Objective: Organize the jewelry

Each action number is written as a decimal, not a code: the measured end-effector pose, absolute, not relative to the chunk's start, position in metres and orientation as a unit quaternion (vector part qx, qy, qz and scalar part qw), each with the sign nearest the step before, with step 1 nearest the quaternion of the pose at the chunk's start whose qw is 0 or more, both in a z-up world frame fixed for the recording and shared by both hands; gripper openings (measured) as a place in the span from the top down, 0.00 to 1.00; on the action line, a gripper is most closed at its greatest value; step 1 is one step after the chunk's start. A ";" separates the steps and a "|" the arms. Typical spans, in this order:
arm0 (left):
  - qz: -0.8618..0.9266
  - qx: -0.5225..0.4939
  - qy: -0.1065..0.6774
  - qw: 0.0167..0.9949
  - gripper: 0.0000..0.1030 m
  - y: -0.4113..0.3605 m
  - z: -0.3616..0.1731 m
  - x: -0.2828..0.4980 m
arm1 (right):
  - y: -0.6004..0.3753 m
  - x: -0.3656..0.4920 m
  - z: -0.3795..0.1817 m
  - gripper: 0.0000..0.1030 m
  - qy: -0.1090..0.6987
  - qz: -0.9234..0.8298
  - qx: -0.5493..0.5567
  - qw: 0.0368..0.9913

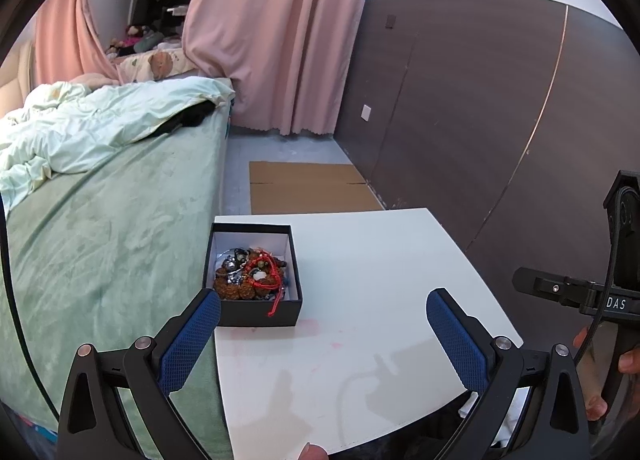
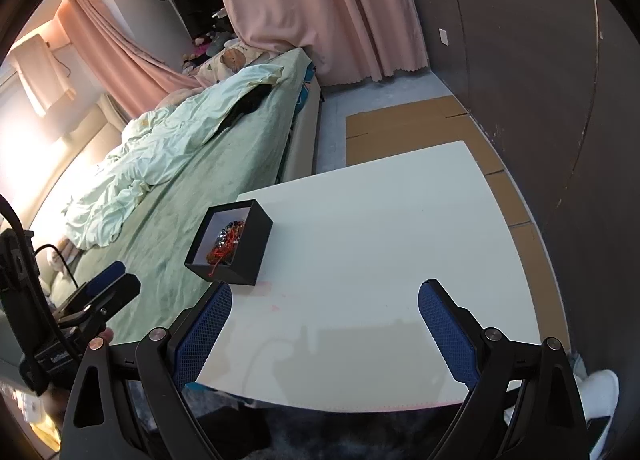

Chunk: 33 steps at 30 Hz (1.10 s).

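1. A black box with a white lining is parked at the left edge of the white surface, right next to the green bed.
2. The jewelry is piled inside the box: brown beads, silvery bits, and a red cord draped over the front wall.
3. The left gripper is held low near the box, fingers spread wide, nothing gripped.
4. The right gripper is hovered over bare surface, fingers likewise wide apart and empty.
5. Cardboard is laid flat on the floor past the surface.
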State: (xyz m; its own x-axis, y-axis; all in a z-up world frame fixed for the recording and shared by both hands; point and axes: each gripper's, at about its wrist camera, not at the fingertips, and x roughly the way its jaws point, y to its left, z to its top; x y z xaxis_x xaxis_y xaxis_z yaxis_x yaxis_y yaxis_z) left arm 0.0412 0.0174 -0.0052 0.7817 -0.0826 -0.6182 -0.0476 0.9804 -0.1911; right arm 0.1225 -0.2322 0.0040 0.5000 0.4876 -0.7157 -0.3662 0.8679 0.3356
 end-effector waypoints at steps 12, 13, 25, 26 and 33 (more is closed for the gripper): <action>-0.013 -0.087 0.329 0.940 0.00 0.014 -0.004 0.041 | -0.233 0.119 0.007 0.08 0.428 0.245 0.060 0.868; -0.012 -0.085 0.328 0.941 0.00 0.013 -0.004 0.040 | -0.234 0.119 0.008 0.08 0.427 0.243 0.059 0.869; -0.009 -0.079 0.327 0.942 0.00 0.010 -0.002 0.038 | -0.235 0.120 0.009 0.08 0.425 0.240 0.053 0.871; -0.009 -0.079 0.327 0.942 0.00 0.010 -0.002 0.038 | -0.235 0.120 0.009 0.08 0.424 0.240 0.053 0.872; -0.009 -0.078 0.327 0.942 0.00 0.010 -0.002 0.036 | -0.237 0.121 0.009 0.08 0.425 0.238 0.053 0.872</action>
